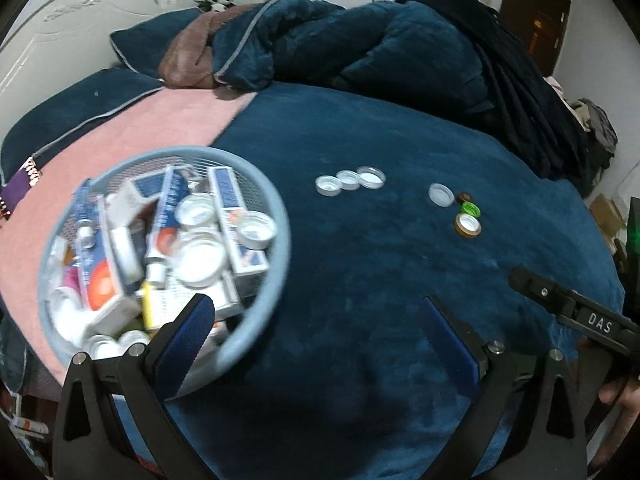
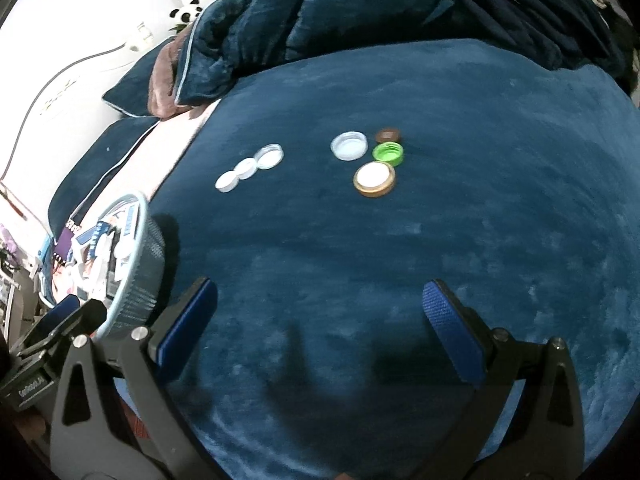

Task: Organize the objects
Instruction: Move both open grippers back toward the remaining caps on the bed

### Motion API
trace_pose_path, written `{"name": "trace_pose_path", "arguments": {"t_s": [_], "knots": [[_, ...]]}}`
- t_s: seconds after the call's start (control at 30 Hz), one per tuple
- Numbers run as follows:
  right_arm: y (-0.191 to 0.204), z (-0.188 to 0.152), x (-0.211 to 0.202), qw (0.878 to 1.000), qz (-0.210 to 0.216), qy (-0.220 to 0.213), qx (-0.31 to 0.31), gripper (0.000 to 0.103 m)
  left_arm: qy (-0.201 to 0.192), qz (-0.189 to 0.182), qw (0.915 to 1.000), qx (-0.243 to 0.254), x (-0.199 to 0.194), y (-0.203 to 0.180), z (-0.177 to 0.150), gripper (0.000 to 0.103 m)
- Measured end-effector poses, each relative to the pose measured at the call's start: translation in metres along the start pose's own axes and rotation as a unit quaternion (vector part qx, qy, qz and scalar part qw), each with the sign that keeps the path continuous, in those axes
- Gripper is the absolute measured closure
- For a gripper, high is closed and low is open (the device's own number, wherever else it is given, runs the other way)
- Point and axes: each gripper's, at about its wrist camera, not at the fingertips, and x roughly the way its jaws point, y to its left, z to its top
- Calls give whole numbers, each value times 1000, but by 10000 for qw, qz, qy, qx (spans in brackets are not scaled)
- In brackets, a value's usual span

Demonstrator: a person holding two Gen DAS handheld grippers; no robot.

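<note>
Gaping wide, left tool [image 1: 316, 316] empty (one finger over basket [image 1: 264, 200]) | right tool [image 2: 320, 312] wide, empty

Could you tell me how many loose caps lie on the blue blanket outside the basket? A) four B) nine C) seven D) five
C: three white caps sit in a touching row, and a second cluster holds a white cap, a brown cap, a green cap and a gold-rimmed cap.
</note>
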Motion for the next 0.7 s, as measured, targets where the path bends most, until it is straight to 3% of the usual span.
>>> {"name": "trace_pose_path", "arguments": {"t_s": [0.47, 0.7], "knots": [[-37, 10, 32, 9986, -324, 155, 398, 0, 343, -422, 9985, 80, 54, -31, 2, 1], [-40, 48, 48, 9987, -490, 75, 85, 0, 207, -815, 9965, 13, 76, -46, 22, 1]]}}
